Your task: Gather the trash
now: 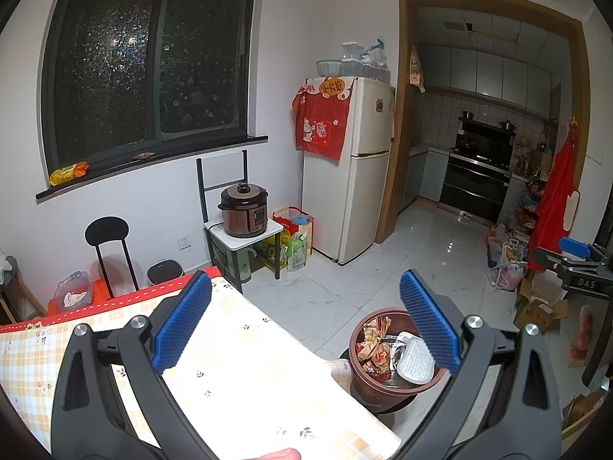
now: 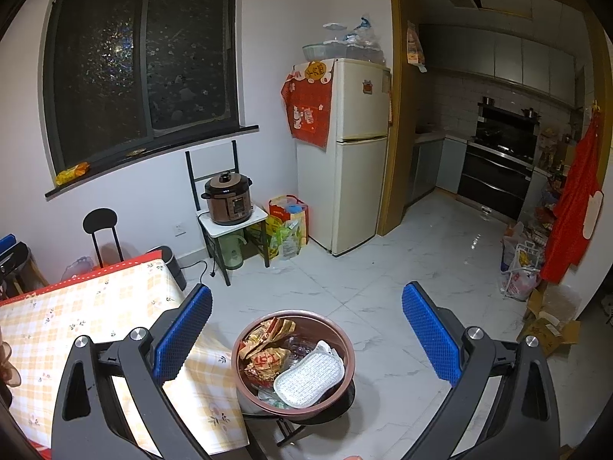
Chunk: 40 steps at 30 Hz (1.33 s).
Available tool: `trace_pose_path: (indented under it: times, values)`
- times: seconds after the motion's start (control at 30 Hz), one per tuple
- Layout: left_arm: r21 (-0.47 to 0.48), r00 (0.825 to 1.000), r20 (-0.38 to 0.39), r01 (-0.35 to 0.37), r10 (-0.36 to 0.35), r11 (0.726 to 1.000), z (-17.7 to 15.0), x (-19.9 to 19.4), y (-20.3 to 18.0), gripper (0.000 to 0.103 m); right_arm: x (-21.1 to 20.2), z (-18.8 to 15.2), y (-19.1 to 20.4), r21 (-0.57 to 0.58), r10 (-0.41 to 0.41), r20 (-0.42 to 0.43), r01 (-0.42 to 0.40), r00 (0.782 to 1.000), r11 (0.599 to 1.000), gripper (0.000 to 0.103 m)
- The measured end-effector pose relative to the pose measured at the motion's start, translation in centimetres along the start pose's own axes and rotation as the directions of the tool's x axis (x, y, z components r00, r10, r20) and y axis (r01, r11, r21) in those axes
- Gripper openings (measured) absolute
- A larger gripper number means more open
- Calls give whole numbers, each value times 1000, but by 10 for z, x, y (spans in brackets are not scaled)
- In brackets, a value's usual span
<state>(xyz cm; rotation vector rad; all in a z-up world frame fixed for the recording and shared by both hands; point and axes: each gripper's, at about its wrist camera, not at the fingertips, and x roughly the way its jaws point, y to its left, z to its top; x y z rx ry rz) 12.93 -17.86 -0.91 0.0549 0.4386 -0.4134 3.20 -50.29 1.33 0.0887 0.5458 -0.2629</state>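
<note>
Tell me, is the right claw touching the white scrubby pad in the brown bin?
Apart. The right wrist view shows the open right claw above the white pad.

Brown trash bin [image 2: 293,360], white sponge [image 2: 308,375], orange-checked floral tablecloth [image 2: 88,318], blue fingers [image 2: 184,333], red fridge cloth [image 2: 308,105]

Legible text: "DAS" in pale letters on the black body of the right gripper [image 1: 586,283], seen at the right edge of the left wrist view. Yellow badge on the red cloth [image 1: 321,119] draped over the fridge [image 1: 367,161] carries Chinese characters, too small to read. Wrappers in the trash bin [image 2: 293,364] show red print, illegible.
</note>
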Motion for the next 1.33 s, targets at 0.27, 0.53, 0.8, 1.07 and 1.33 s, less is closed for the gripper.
trace_pose_path:
  times: [0.27, 0.53, 0.8, 1.07, 1.33]
  values:
    - [13, 1000, -2, -7, 7, 1000, -3, -3, -5, 97, -2, -2, -4, 2, -6, -2, 6, 1000, 1000, 98]
    - [15, 1000, -7, -14, 14, 1000, -1, -3, -10, 97, -5, -6, -6, 5, -11, -4, 11, 1000, 1000, 98]
    - [21, 1000, -15, -11, 11, 1000, 0, -2, -13, 97, -6, -6, -12, 13, -9, -10, 9, 1000, 1000, 98]
    - [30, 1000, -18, -7, 7, 1000, 1, -1, -18, 97, -1, -8, -17, 24, -6, -13, 6, 1000, 1000, 98]
    - [17, 998, -33, -49, 49, 999, -2, 4, -14, 97, 9, -13, -20, 31, 8, -32, -7, 999, 999, 98]
